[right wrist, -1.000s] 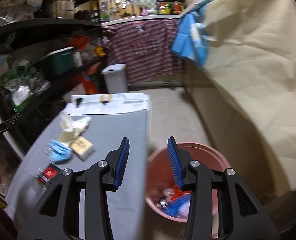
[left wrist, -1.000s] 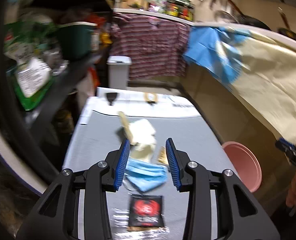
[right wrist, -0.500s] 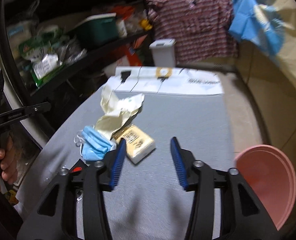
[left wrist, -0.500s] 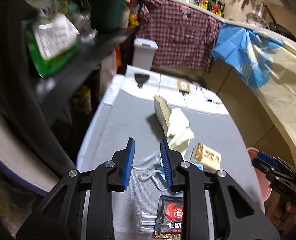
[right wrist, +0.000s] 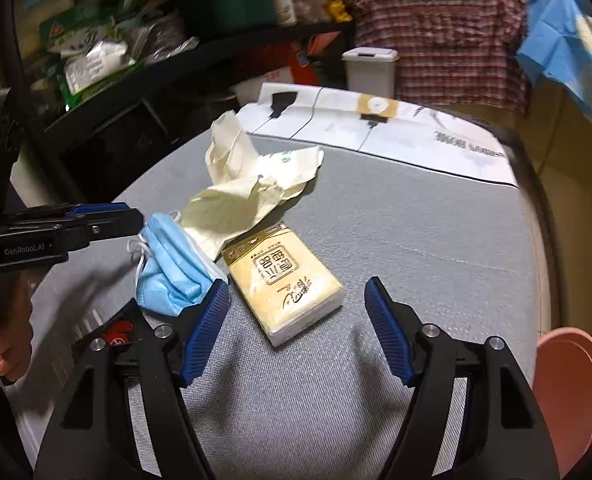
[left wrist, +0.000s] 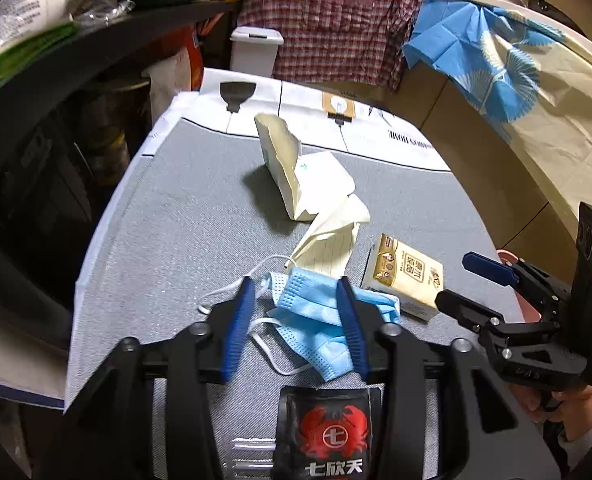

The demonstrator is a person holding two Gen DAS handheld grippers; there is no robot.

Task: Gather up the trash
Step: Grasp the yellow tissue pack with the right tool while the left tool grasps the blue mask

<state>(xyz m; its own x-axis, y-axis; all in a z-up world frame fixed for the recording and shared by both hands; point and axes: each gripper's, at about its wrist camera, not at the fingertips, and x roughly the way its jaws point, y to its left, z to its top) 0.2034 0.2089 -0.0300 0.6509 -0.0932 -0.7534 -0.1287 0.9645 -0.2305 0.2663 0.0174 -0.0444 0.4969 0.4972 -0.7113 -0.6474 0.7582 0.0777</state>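
Here the left gripper (left wrist: 296, 320), jaws just widened, straddled the blue mask (left wrist: 320, 320) on the grey table (left wrist: 176, 220); the right gripper (right wrist: 296, 324) (spread, empty) faced the tissue pack (right wrist: 284, 284). Pinching the mask's bunched middle seemed wisest.

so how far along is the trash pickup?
Nothing looks binned from these views. In hand: nothing yet; the left claw is open around the blue mask, the right claw open around the tissue pack. Crumpled paper and black packet remain; pink bin waits alongside.
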